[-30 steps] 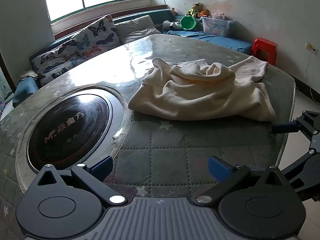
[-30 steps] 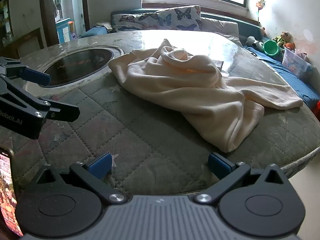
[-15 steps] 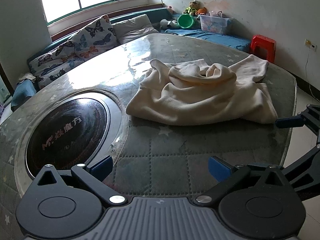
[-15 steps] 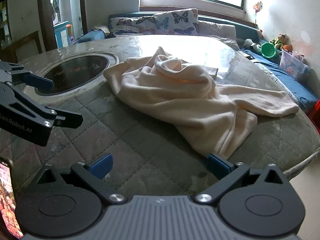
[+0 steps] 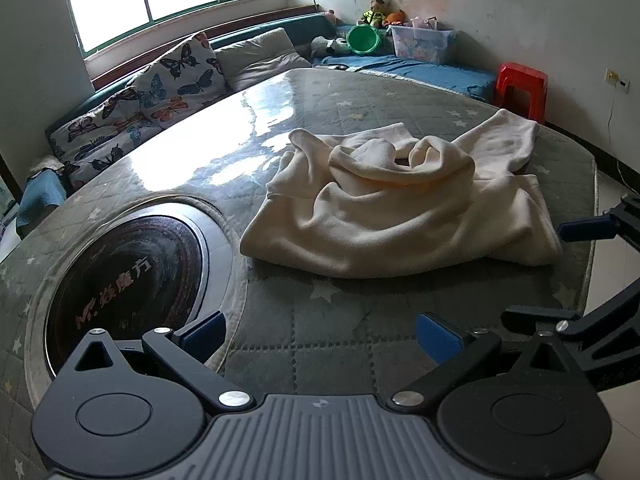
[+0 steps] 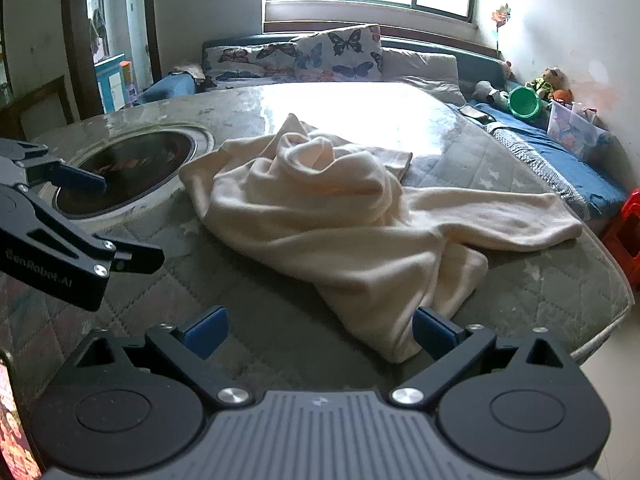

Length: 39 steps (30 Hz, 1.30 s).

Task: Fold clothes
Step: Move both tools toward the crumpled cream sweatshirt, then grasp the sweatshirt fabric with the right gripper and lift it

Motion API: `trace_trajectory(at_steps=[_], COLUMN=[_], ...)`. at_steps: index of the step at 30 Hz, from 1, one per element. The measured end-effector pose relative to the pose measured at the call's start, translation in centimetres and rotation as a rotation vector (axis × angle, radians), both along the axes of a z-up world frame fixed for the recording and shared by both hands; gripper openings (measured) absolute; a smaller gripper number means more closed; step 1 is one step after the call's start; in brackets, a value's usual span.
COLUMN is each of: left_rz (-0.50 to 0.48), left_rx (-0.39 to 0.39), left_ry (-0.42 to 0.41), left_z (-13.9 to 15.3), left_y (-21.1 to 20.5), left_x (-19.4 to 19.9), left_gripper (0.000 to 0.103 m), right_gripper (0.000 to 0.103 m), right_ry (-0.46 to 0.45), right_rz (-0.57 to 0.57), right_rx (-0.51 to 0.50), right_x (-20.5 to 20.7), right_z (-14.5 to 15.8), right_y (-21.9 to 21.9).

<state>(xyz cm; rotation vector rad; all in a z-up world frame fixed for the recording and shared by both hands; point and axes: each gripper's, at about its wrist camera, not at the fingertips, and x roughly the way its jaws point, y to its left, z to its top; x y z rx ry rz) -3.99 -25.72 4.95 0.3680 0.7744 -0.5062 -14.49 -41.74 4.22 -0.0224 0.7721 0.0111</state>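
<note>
**Both tools open, closing on a crumpled garment**

The cream garment [image 5: 400,208] lies bunched in a heap on the quilted counter [image 5: 328,340], towards its right-hand edge, with one long end trailing to the far right corner and a loose flap reaching the near edge. A round black inset plate [image 5: 120,272] sits in the counter towards the left edge, apart from the cloth.

The left tool [image 5: 320,334] hovers above bare quilting near the front edge, its jaws spread wide and holding nothing. The right tool [image 6: 320,330] is likewise wide open and empty, with the garment's near flap lying just beside its right finger.

Folding proper does not appear to have begun; this looks like the reach before the first grasp. The next move likely calls for each tool to pinch a separate edge or corner, then lift and spread the cloth flat, since the heap is too rumpled to crease as it lies.
</note>
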Motion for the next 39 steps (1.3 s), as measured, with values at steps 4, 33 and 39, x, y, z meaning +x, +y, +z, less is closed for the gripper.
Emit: trace_trajectory(at_steps=[4, 33, 39], left_rz=[0.002, 0.036, 0.030], left_rx=[-0.001, 0.006, -0.007], left_ry=[-0.001, 0.012, 0.010], left_z=[0.1, 0.6, 0.8], left_y=[-0.2, -1.4, -1.9], left_x=[0.5, 4.6, 5.4], left_gripper=[0.103, 0.103, 0.103], right_gripper=[0.098, 0.061, 0.044], right_ry=[-0.009, -0.065, -0.058], right_rz=[-0.003, 0.029, 0.058], right_rx=[-0.001, -0.045, -0.010], right_x=[0.6, 8.8, 9.4], right_z=[0.3, 0.8, 0.4], right_y=[-0.4, -2.5, -2.7])
